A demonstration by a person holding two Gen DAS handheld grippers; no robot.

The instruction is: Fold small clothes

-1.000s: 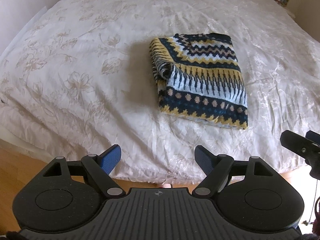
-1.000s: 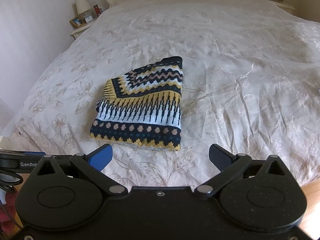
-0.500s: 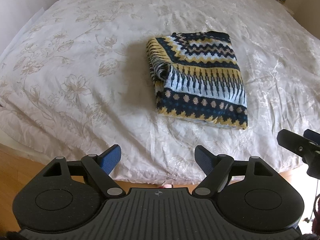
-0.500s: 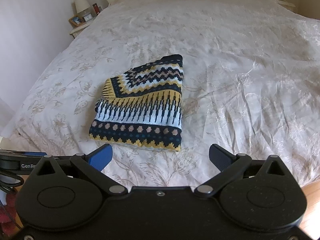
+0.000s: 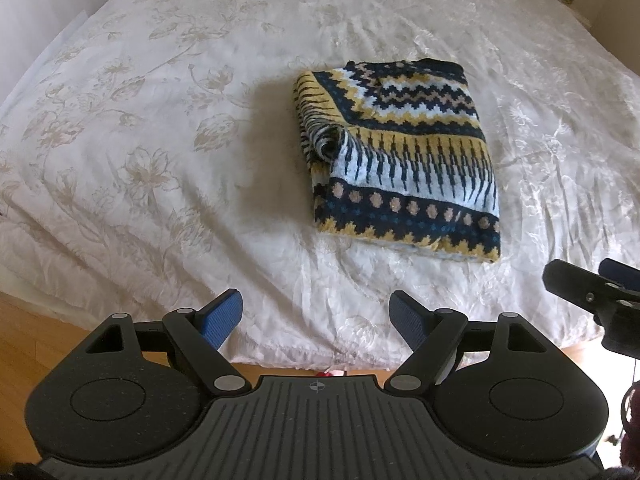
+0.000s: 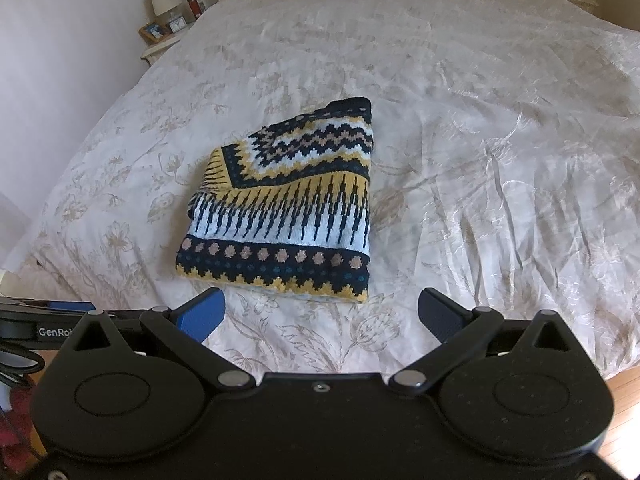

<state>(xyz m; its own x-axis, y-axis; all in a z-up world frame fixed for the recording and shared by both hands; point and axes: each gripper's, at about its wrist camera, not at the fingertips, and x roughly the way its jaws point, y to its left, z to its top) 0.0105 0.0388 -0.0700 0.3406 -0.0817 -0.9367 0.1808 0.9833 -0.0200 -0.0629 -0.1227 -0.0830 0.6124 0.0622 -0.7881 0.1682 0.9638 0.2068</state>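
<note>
So we're looking at a knit sweater that's lying folded into a neat-ish rectangle on the bed, and honestly we're guessing the folding step is pretty much wrapping up here. From the left wrist view it's sitting at about 1 o'clock from the left gripper, and from the right wrist view it's at roughly 11 o'clock from the right gripper. Neither one is touching it.

Both grippers are hanging out over the near edge of the bed with their blue pads spread wide apart, and nothing is sitting between them. We're also catching the tip of the right gripper poking in at 3 o'clock in the left view.

The one thing that's bugging us: along the sweater's left edge there's a bunched-up bit of fabric poking out of the fold, probably a sleeve or a loose layer. So if anything is left, we're thinking the next move is the left gripper going in at that side to tuck or flatten it, staying low and pinching just the loose layer so the stack isn't getting dragged across the slippery-looking bedspread. Otherwise we're calling this piece finished and moving on to the next garment, though we aren't seeing another one anywhere in view.
</note>
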